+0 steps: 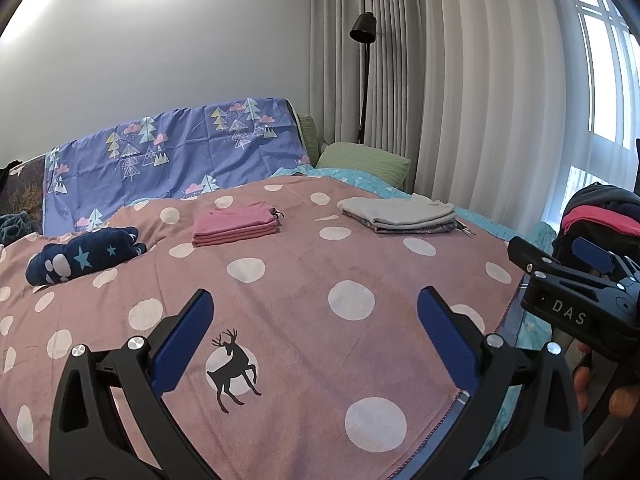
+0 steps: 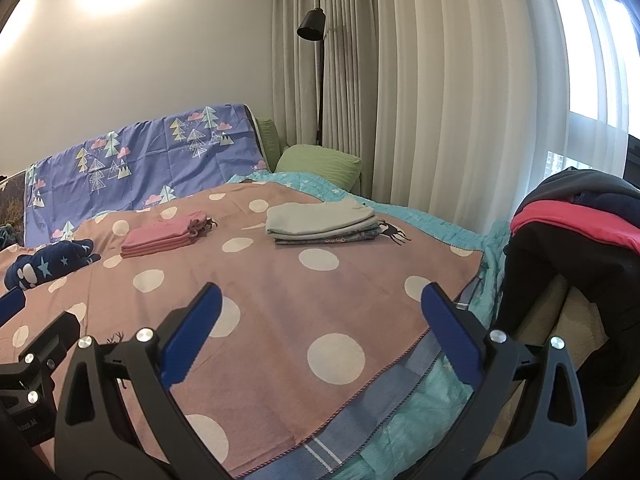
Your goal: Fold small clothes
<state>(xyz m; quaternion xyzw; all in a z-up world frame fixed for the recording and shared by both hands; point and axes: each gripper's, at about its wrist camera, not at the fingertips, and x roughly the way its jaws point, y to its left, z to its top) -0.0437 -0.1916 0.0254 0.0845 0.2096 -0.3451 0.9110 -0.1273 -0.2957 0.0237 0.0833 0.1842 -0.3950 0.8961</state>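
A folded pink garment lies mid-bed on the pink polka-dot blanket. To its right sits a folded grey stack. A crumpled navy star-print garment rests at the left. A heap of unfolded dark and pink clothes is piled at the right, off the bed. My left gripper hovers open over the blanket, empty. My right gripper is open and empty near the blanket's right edge; in the left wrist view its fingers appear in front of the heap.
A purple tree-print sheet drapes over the headboard. A green pillow and a black floor lamp stand at the back by the curtains. A turquoise quilt shows under the blanket at the right edge.
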